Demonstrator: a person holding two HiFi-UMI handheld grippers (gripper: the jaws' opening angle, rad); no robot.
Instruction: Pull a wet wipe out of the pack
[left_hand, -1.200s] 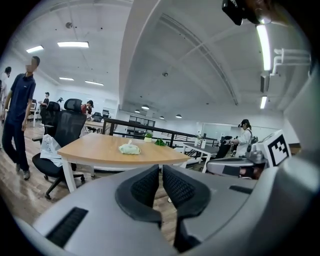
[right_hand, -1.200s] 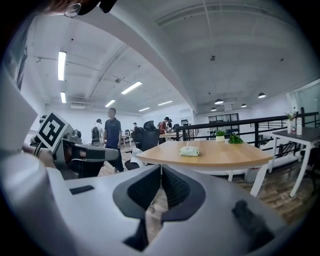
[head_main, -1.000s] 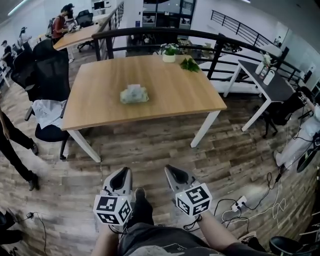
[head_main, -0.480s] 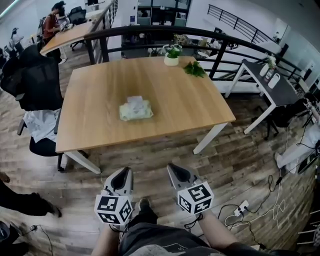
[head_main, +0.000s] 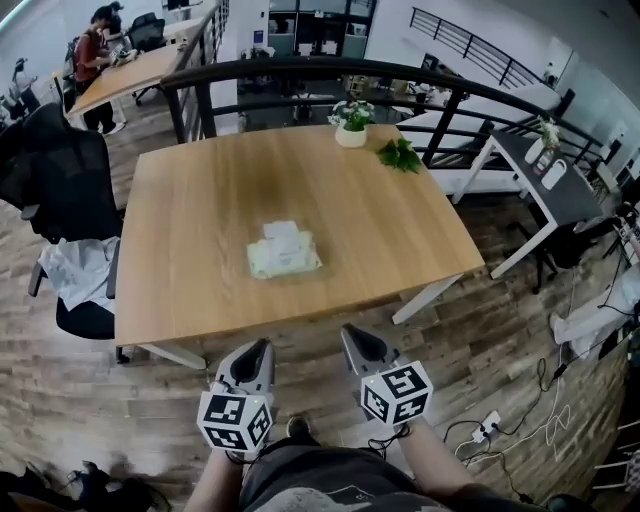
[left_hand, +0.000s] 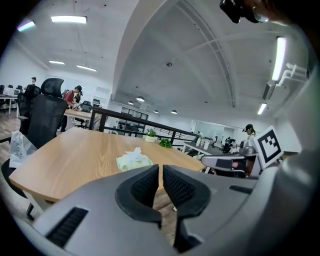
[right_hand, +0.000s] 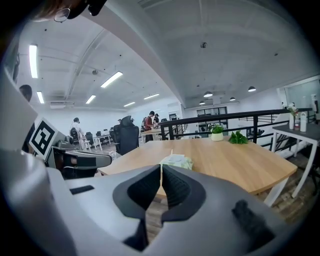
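A pale green wet wipe pack (head_main: 284, 253) with a white wipe sticking up from its top lies near the middle of the wooden table (head_main: 190, 200). Both grippers hang short of the table's near edge, over the plank floor. My left gripper (head_main: 253, 350) points at the table with its jaws shut and nothing between them. My right gripper (head_main: 355, 336) is beside it, also shut and empty. In the left gripper view the pack (left_hand: 134, 161) sits beyond the closed jaw tips (left_hand: 160, 168). In the right gripper view the pack (right_hand: 176, 161) lies just past the gripper tips (right_hand: 161, 168).
A small potted plant (head_main: 351, 116) and a sprig of green leaves (head_main: 400, 155) stand at the table's far edge. A black office chair (head_main: 62, 175) with white cloth is at the left. A black railing (head_main: 300, 70) runs behind; a dark side table (head_main: 545, 175) and floor cables (head_main: 488, 428) are at the right.
Both grippers have moved forward together toward the table. The table's near edge and the pack now sit closer and lower in the head view. Jaws stayed shut.
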